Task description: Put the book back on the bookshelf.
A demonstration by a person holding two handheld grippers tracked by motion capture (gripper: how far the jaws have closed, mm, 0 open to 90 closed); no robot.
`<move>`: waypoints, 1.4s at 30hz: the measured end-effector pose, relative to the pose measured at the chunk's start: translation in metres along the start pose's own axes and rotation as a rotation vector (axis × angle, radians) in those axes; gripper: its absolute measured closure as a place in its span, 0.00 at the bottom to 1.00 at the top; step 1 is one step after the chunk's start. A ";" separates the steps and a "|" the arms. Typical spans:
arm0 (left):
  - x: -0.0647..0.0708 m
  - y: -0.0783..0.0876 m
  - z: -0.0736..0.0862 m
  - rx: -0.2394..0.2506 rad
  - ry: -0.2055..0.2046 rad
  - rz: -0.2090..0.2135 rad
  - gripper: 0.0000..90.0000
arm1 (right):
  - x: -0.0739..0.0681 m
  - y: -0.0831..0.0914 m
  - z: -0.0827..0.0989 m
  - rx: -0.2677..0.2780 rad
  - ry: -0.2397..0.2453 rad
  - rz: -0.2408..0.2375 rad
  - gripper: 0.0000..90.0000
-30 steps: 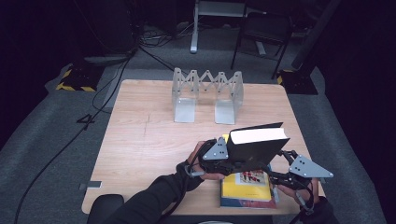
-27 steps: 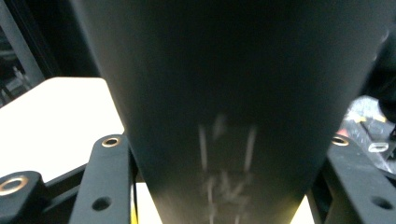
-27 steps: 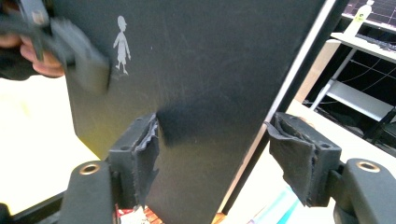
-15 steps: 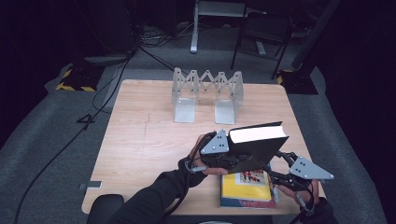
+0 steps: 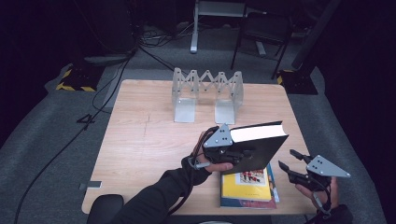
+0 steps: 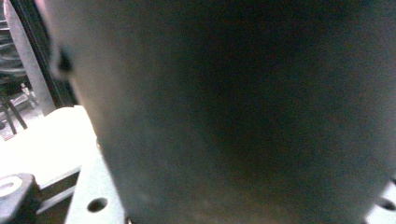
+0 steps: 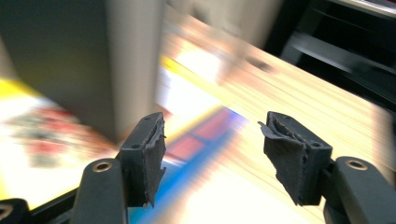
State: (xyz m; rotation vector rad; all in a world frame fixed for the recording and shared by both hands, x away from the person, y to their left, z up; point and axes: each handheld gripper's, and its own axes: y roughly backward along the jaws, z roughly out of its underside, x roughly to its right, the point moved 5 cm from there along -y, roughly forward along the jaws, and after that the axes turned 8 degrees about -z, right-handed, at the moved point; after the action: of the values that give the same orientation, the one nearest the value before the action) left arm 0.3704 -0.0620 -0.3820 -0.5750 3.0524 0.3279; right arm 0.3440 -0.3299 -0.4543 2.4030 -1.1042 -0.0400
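Note:
In the high view a thick black book (image 5: 257,149) with white page edges hangs tilted above the table's front right, spine side low. My left gripper (image 5: 236,156) is shut on its left end. The left gripper view has the book's dark cover (image 6: 233,112) close up. A yellow book (image 5: 245,186) lies flat under it on a blue book (image 5: 274,182). My right gripper (image 5: 286,158) hovers to the right of the black book, apart from it. Its jaws have just been opening, with nothing between them. In the right gripper view the gripper (image 7: 212,140) looks across the blurred yellow book (image 7: 28,121).
A white accordion book rack (image 5: 208,93) stands at the back middle of the wooden table (image 5: 140,140). A small grey tag (image 5: 89,185) sits at the front left edge. Cables and chair legs lie on the floor beyond the table.
My right gripper has drawn away to the right from the black book. My left gripper has lifted the book a little higher.

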 end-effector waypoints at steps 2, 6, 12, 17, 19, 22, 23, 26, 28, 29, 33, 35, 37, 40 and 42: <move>0.000 0.000 -0.001 -0.003 -0.002 0.004 0.49 | 0.005 -0.001 0.003 -0.009 -0.027 0.017 0.42; 0.000 -0.003 -0.006 -0.010 -0.002 0.001 0.46 | 0.018 -0.010 0.018 -0.061 -0.109 0.017 0.41; 0.000 -0.002 -0.008 -0.016 -0.004 0.004 0.49 | 0.021 -0.029 0.037 -0.118 -0.159 -0.026 0.39; 0.001 0.000 -0.009 -0.018 -0.009 0.016 0.54 | 0.021 -0.041 0.051 -0.182 -0.170 -0.055 0.38; 0.002 0.000 -0.011 -0.025 0.007 0.008 0.54 | 0.021 -0.044 0.052 -0.183 -0.177 -0.060 0.39; 0.001 -0.002 -0.014 -0.026 0.017 0.002 0.55 | 0.021 -0.044 0.052 -0.185 -0.187 -0.065 0.39; 0.002 -0.003 -0.015 -0.027 0.015 0.001 0.55 | 0.021 -0.045 0.052 -0.185 -0.189 -0.066 0.39; 0.003 -0.004 -0.019 -0.031 -0.003 -0.001 0.56 | 0.021 -0.044 0.052 -0.189 -0.181 -0.056 0.39; 0.002 -0.005 -0.024 -0.039 -0.017 -0.019 0.56 | 0.022 -0.043 0.052 -0.180 -0.190 -0.054 0.39; 0.002 -0.005 -0.026 -0.041 -0.018 -0.026 0.56 | 0.023 -0.042 0.052 -0.177 -0.198 -0.051 0.39; -0.003 -0.003 -0.030 -0.058 -0.044 -0.070 0.57 | 0.023 -0.042 0.052 -0.173 -0.201 -0.052 0.39; -0.007 0.000 -0.031 -0.064 -0.048 -0.084 0.57 | 0.022 -0.043 0.050 -0.172 -0.197 -0.057 0.39; -0.013 0.005 -0.031 -0.068 -0.052 -0.105 0.57 | 0.021 -0.044 0.049 -0.175 -0.196 -0.058 0.39; -0.019 0.010 -0.032 -0.068 -0.054 -0.140 0.57 | 0.019 -0.045 0.049 -0.178 -0.184 -0.060 0.39; -0.024 0.014 -0.033 -0.071 -0.058 -0.159 0.57 | 0.019 -0.045 0.049 -0.180 -0.188 -0.055 0.39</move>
State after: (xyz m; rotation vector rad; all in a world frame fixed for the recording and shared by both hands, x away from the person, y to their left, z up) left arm 0.3883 -0.0470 -0.3459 -0.7909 2.9263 0.4405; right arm 0.3776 -0.3395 -0.5140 2.3026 -1.0671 -0.3743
